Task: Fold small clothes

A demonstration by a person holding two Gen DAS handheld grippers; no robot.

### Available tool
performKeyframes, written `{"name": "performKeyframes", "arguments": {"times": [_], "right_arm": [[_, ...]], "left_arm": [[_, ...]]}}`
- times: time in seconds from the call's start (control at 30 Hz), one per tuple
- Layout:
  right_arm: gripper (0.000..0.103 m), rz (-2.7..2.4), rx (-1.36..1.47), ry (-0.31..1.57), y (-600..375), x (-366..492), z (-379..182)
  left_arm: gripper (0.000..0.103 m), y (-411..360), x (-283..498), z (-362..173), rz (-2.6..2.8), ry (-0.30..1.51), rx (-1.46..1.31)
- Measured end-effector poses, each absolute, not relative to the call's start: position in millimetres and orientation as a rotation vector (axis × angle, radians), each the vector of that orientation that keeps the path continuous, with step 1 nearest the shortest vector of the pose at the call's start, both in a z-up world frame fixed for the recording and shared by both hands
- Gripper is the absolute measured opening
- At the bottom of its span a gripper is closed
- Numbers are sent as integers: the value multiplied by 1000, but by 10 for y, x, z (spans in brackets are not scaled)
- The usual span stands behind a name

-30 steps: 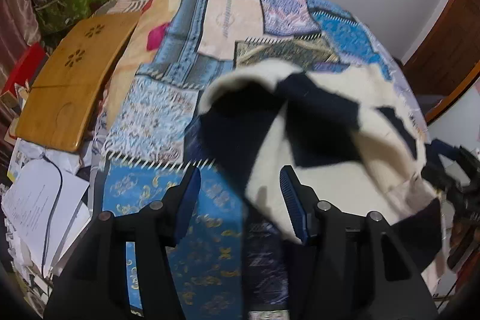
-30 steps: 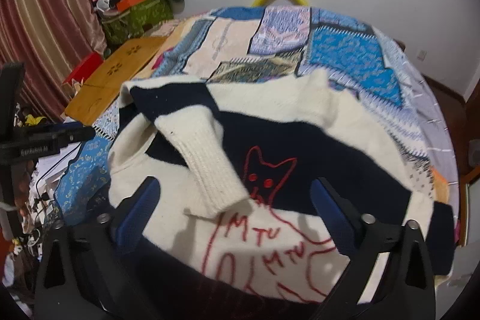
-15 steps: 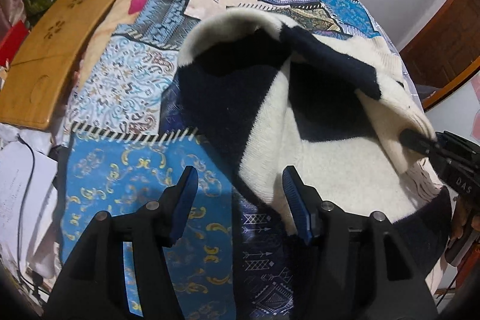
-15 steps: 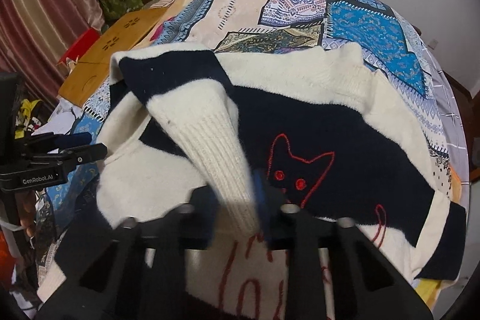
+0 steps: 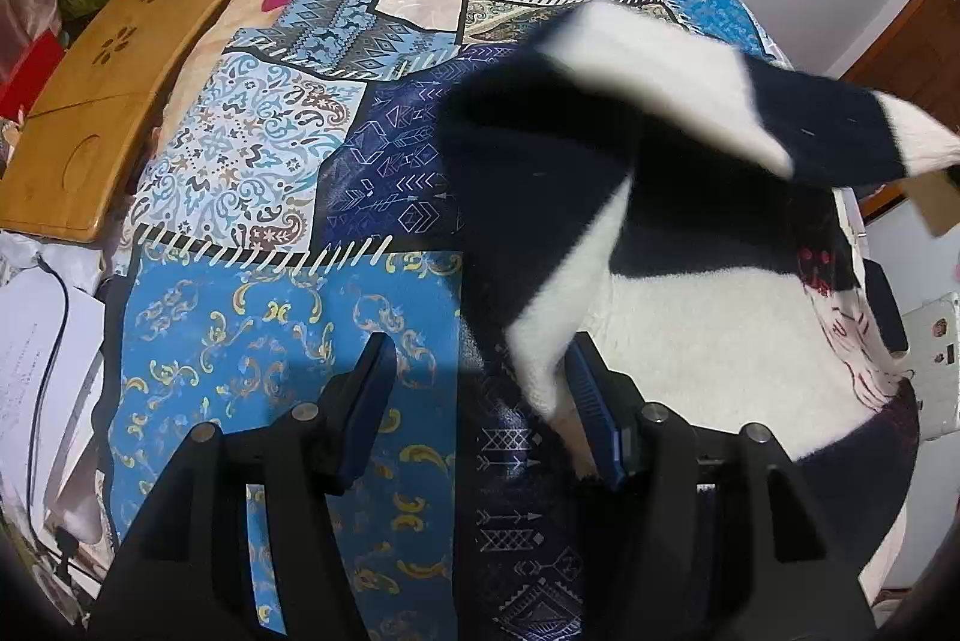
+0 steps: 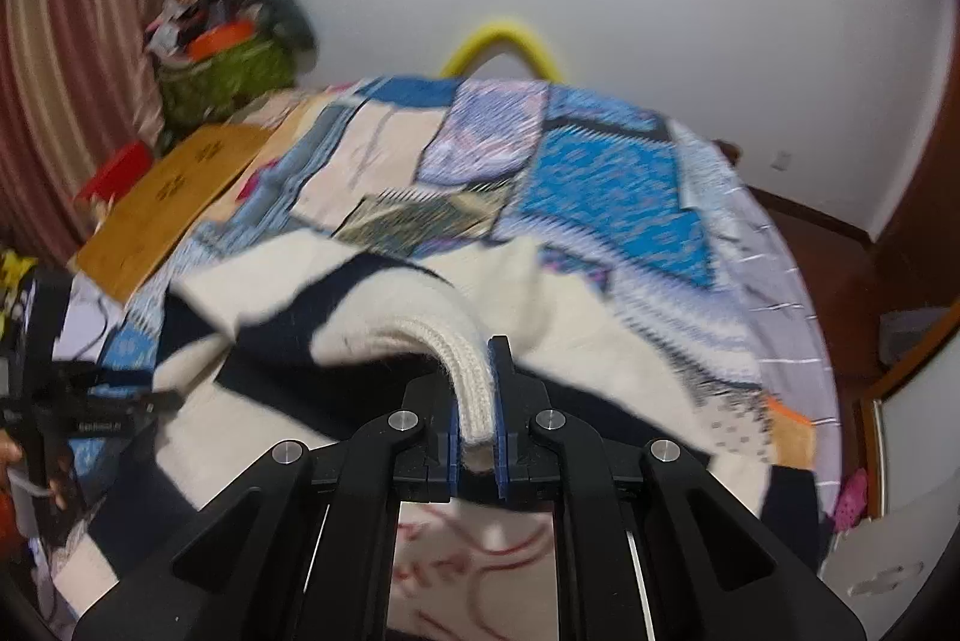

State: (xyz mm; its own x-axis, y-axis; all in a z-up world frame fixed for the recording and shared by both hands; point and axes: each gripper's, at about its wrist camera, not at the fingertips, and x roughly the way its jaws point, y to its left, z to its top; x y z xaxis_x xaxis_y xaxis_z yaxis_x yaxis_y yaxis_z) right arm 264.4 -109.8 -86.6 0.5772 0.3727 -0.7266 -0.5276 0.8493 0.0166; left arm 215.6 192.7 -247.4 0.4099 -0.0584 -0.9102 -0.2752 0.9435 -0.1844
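A small cream and navy knit sweater (image 5: pixel 690 317) with red stitched drawings lies on the patchwork bedspread (image 5: pixel 288 149). My right gripper (image 6: pixel 475 395) is shut on the ribbed cream cuff of its sleeve (image 6: pixel 468 377) and holds it lifted above the body of the sweater (image 6: pixel 600 371). In the left wrist view the lifted sleeve (image 5: pixel 750 101) stretches up to the right. My left gripper (image 5: pixel 480 401) is open, low over the bedspread, with the sweater's left edge between its fingers.
A wooden lap tray (image 5: pixel 102 101) lies at the bed's left edge, with papers and a cable (image 5: pixel 42 371) below it. A green bag of clutter (image 6: pixel 222 65) and a curtain stand at the far left. A yellow hoop (image 6: pixel 501 47) leans on the far wall.
My right gripper closed on the sleeve cuff and has lifted it up and away to the right. My left gripper stayed open and sank closer to the sweater's edge.
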Motion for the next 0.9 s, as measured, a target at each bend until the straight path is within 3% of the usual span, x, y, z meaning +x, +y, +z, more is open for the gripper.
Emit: {"name": "performKeyframes", "arguments": {"times": [0.27,0.5,0.9], "right_arm": [[7,416,-132,743,-1731,2722,-637],[7,365,-149,791,-2033,2728,-846],[7,287,-157,850,-2446,2779,-1080]], "left_arm": [[60,1829,2161,-2452,171,1150,-288],[60,1734,2185,-2419,217,1144,-217],[73,1867,2166,-2472,284,1153,-266]]}}
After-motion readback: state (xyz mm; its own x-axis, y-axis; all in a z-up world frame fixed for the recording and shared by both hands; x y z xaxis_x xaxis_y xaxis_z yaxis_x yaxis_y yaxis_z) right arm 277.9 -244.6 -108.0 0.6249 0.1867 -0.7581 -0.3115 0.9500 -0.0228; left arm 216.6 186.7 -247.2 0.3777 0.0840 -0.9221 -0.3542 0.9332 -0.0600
